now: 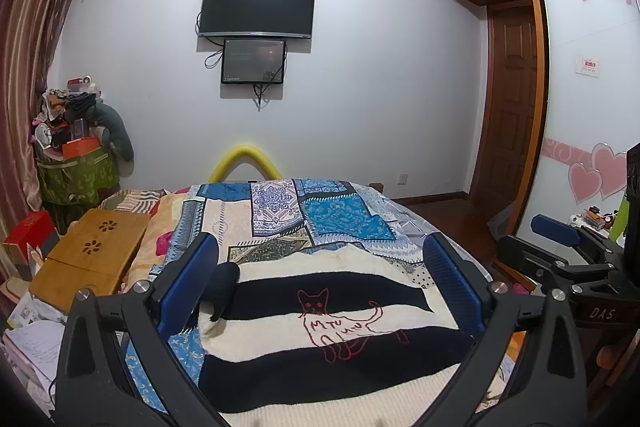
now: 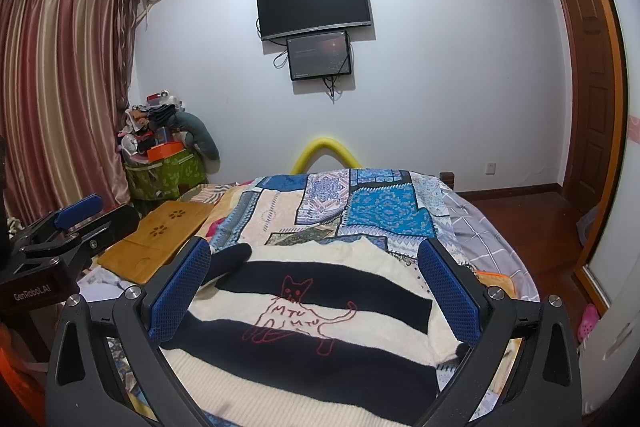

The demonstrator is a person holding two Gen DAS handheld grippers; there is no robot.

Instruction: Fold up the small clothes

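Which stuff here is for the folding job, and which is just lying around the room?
For the job:
- striped sweater with a red cat drawing
- left gripper, open
- right gripper, open

Just lying about:
- patchwork blanket
- wooden lap tray
- wall TV
- green basket piled with clutter

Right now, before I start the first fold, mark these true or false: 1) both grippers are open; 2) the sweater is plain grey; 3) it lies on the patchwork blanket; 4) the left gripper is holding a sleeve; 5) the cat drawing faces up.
1) True: the left gripper and right gripper both stand wide open.
2) False: the sweater is striped, cream and dark navy.
3) True: it lies spread on the patchwork blanket.
4) False: nothing is pinched; the fingers are clear of the dark sleeve.
5) True: the red cat drawing faces up.
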